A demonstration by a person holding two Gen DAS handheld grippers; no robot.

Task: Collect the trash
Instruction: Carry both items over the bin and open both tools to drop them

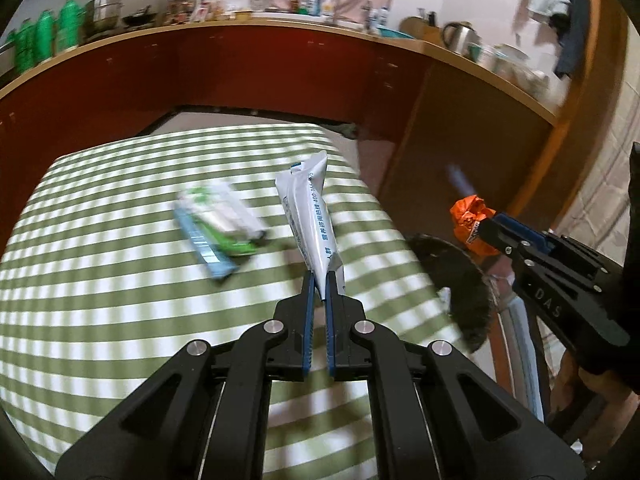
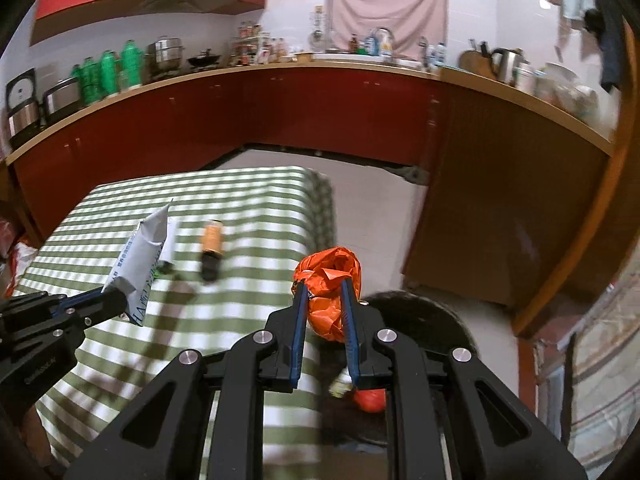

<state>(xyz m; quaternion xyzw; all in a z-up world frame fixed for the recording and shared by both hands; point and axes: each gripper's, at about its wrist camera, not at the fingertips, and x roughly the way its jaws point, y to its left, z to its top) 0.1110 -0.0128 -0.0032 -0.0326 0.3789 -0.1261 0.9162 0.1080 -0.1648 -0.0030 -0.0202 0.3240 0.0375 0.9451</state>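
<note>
Trash is held in both grippers above a table covered in a green-and-white striped cloth (image 1: pixel 120 280). The left gripper (image 1: pixel 319 280) has its blue-padded fingers pressed together on the lower end of a long white plastic sachet with blue printed text (image 1: pixel 310 216), which stands upward over the table's right half. The right gripper (image 2: pixel 326 300) is clamped on a crumpled orange plastic wrapper (image 2: pixel 330 276), held just past the table's right edge, above a round black bin (image 2: pixel 432 316). On the cloth lie a blurred green, white and blue flat packet (image 1: pixel 218 228) near the middle and a small orange bottle with a black cap (image 2: pixel 211 248) beside it. Inside the bin, a red scrap (image 2: pixel 370 400) shows.
</note>
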